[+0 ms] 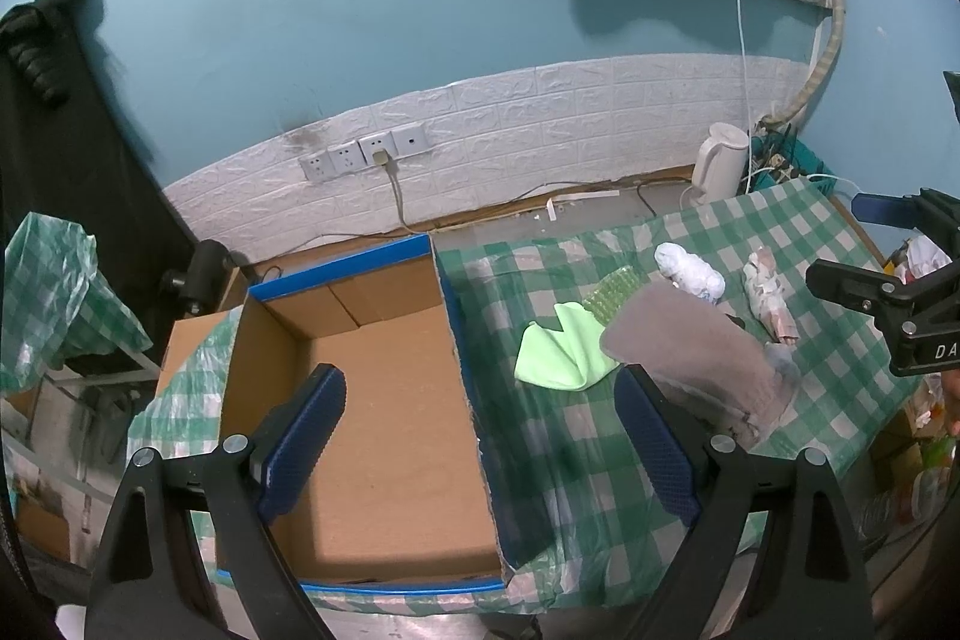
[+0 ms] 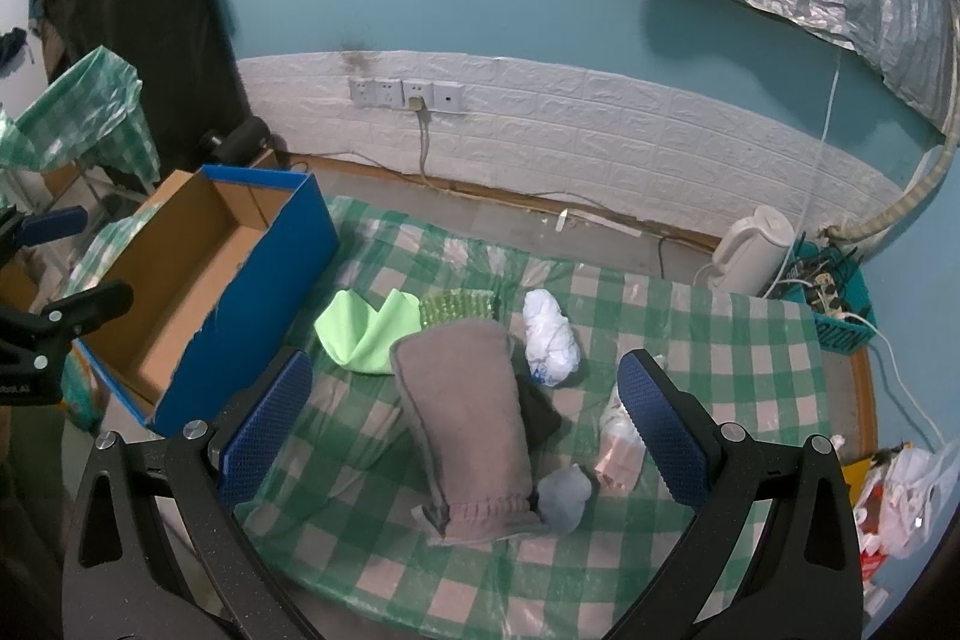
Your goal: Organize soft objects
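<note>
Left gripper (image 1: 480,436): ribbed blue pads spread wide, holding nothing, above the right wall of an open corrugated cardboard box (image 2: 180,274) with blue outer faces. Right gripper (image 2: 465,421): jaws equally wide, empty, above a folded grey-brown fleece cloth (image 2: 462,418) with a gathered hem. From that cloth: a smooth lime-green cloth (image 2: 366,334) at 10 o'clock, a knobbly green scrubber (image 2: 456,307) at 12, a crumpled white bundle (image 2: 549,337) at 1, a pale pink bundle (image 2: 618,451) at 4. All lie on glossy green-checked plastic sheeting (image 2: 690,358).
</note>
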`<act>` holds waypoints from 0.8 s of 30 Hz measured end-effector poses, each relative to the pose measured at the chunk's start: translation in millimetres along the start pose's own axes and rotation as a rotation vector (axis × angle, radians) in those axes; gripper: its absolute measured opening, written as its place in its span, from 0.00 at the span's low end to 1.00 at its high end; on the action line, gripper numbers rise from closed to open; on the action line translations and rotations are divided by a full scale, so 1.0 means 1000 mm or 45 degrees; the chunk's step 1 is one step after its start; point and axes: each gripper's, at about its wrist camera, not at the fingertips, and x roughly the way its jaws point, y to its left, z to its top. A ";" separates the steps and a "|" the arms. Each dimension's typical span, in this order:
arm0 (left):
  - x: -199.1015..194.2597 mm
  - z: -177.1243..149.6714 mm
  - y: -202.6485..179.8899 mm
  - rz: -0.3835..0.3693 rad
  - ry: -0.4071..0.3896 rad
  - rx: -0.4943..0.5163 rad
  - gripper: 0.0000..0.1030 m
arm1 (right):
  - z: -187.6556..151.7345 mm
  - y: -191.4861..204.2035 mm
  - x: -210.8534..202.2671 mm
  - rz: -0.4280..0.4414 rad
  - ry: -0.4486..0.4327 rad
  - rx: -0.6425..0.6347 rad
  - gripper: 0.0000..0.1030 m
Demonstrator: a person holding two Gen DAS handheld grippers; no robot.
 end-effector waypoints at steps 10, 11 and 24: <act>0.000 -0.002 0.002 0.001 0.001 0.004 0.90 | -0.001 0.003 -0.001 0.000 0.004 -0.004 0.98; -0.001 -0.003 0.003 0.000 0.001 0.006 0.90 | 0.001 0.002 0.000 0.000 0.004 -0.003 0.98; 0.000 -0.002 0.002 0.004 0.004 0.007 0.90 | 0.001 0.005 0.000 -0.003 0.008 -0.005 0.98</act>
